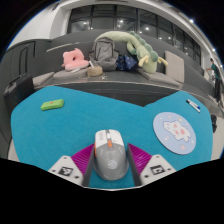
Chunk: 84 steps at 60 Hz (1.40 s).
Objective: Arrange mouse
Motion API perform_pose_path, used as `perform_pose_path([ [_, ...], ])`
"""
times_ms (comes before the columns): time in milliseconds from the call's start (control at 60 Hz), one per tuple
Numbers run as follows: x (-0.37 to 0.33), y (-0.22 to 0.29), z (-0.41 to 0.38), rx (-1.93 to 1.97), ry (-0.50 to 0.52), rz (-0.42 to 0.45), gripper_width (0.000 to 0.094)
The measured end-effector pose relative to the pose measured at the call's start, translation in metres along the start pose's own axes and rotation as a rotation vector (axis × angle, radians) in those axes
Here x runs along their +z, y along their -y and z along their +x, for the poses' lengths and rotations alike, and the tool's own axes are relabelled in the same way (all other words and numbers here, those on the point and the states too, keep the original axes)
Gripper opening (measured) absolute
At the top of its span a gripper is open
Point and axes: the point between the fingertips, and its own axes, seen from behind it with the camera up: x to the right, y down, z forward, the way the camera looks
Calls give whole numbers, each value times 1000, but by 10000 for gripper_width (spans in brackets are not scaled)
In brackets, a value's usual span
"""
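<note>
A grey and white mouse [111,155] with an orange stripe by its wheel sits between my fingers, over the teal table mat [90,118]. My gripper [111,166] is shut on the mouse, with the magenta pads [84,160] pressing on its left and right sides. I cannot tell whether the mouse rests on the mat or hangs just above it. A round white mouse pad [174,131] with a small picture on it lies on the mat ahead of the right finger.
A small green object [52,103] lies on the mat at the far left. A small flat item [193,104] lies at the far right. Beyond the mat are a pink thing [75,60], a grey backpack [104,52], a green plush toy [142,48] and a box [173,66].
</note>
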Motion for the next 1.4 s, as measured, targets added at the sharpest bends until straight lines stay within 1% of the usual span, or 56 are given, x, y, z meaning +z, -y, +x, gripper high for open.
perform_pose_path([
  [17, 0, 0, -4, 3, 14, -1, 544],
  [33, 0, 0, -4, 2, 13, -2, 517],
  [83, -1, 0, -2, -23, 2, 4, 488],
  [167, -2, 1, -4, -42, -9, 11, 413],
  [200, -3, 1, -4, -34, -5, 9, 380],
  [233, -5, 0, -5, -25, 7, 3, 367],
  [283, -14, 3, -8, -9, 40, 1, 361],
  [333, -27, 13, -6, 12, 67, 22, 361],
  [450, -61, 60, 29, 32, 60, 107, 362],
  [567, -76, 107, 94, 78, 17, 173, 361],
  [633, -67, 120, 140, 94, -35, 187, 360],
  [733, -33, 115, 198, 113, -95, 160, 360],
  [783, -12, 99, 220, 120, -121, 126, 360],
  [900, 29, 57, 247, 124, -136, 33, 362],
  [917, 33, 52, 247, 131, -129, 24, 386],
  [983, 42, 37, 244, 139, -105, 7, 388],
  [1017, 45, 32, 244, 132, -101, 1, 407],
  [1050, 46, 29, 244, 116, -98, -3, 439],
  [1117, 48, 32, 245, 86, -107, 24, 521],
  [1167, 47, 33, 250, 72, -134, 34, 685],
  [1217, 40, 38, 257, 65, -152, 43, 880],
  [1267, 29, 40, 256, 67, -164, 47, 847],
  [1333, -1, 43, 253, 73, -175, 58, 854],
  [1400, -47, 43, 243, 68, -169, 79, 852],
])
